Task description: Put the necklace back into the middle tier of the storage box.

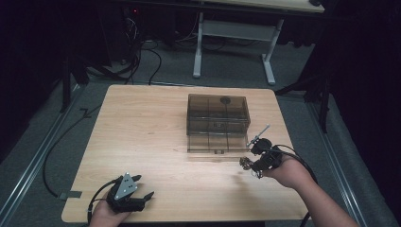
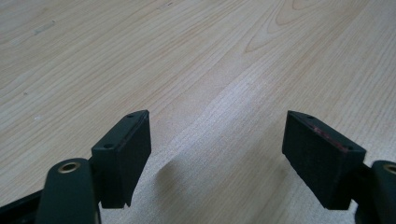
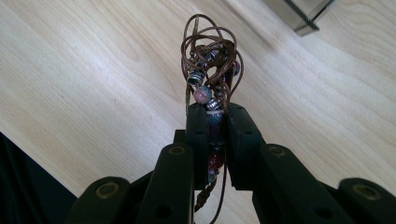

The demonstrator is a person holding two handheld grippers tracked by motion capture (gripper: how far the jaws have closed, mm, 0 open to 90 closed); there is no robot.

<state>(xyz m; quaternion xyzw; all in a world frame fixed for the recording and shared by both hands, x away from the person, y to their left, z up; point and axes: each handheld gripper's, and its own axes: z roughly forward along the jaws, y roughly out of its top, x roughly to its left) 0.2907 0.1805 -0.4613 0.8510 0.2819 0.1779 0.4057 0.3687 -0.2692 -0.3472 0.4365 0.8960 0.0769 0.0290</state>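
Table edges: the right gripper (image 1: 249,156) is seen close to the right edge of the table (image 1: 142,142); the left gripper (image 1: 142,187) is seen at the near edge.
Open room: a wide bare stretch of wood is left between the grippers and to the left of the box (image 1: 218,123).
Right jaws: clenched on a tangled beaded cord (image 3: 210,74), held above the wood just in front of the box.
Left jaws: spread apart, nothing between them.
Count: one box, one beaded cord, two grippers.
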